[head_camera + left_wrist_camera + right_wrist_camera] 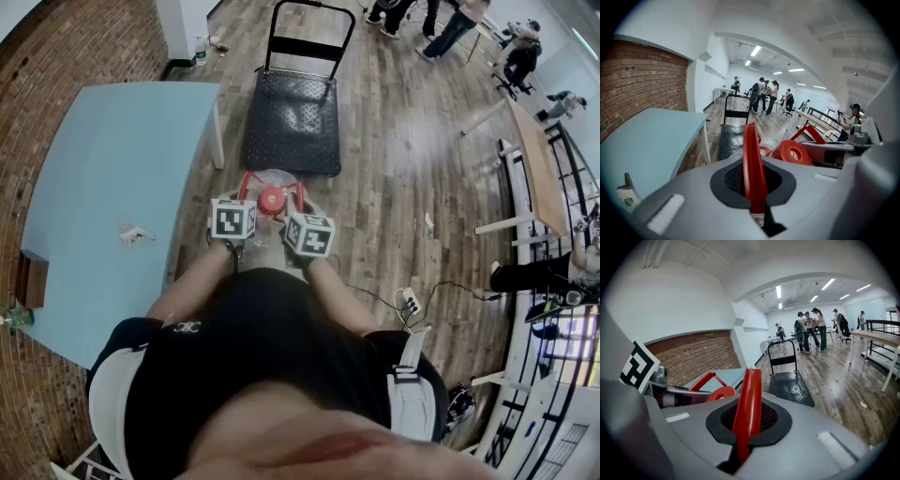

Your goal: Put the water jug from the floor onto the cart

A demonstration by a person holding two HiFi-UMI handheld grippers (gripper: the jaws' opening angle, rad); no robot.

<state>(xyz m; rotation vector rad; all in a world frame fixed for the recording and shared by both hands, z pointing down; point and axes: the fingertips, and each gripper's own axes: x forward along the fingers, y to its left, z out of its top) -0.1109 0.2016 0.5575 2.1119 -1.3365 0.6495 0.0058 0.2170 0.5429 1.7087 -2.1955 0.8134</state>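
Fingers of left gripper clamped shut on a red handle bar of the water jug. Right gripper likewise, pinched tight on the second red bar. Jug is between both grippers, red cap up, just short of the cart near edge, not on its deck. Cannot tell whether its base touches the wood floor. Blue table stands beside the cart's left edge.
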